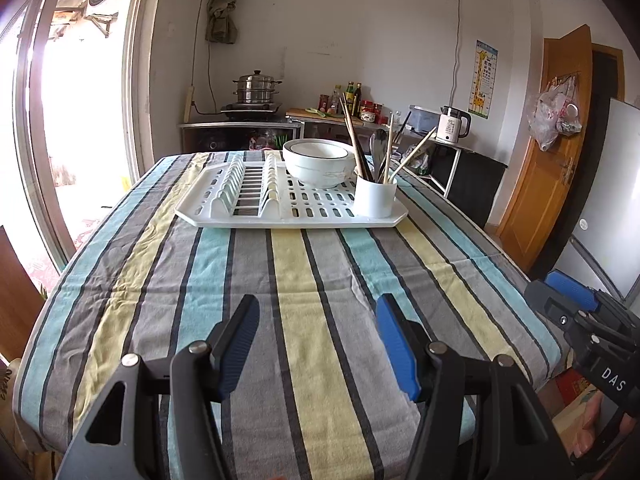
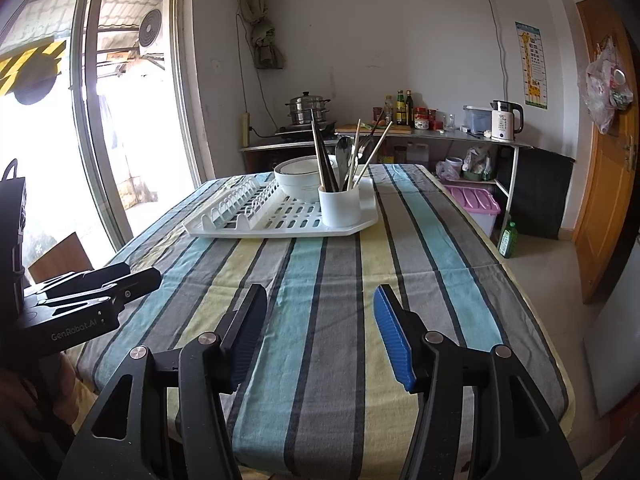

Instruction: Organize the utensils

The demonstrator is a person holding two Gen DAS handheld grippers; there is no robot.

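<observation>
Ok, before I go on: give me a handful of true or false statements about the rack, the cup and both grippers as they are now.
1. The white cup stands on the drying rack. True.
2. The left gripper holds a chopstick. False: its jaws are open and empty.
3. The bowl sits on the rack behind the cup. True.
4. The cup is empty. False: chopsticks and a spoon stand in it.
5. The right gripper is open with nothing between its jaws. True.

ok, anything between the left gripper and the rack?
Nothing: only bare striped cloth between the open left gripper and the rack. The left wrist view shows it; the right wrist view agrees.
</observation>
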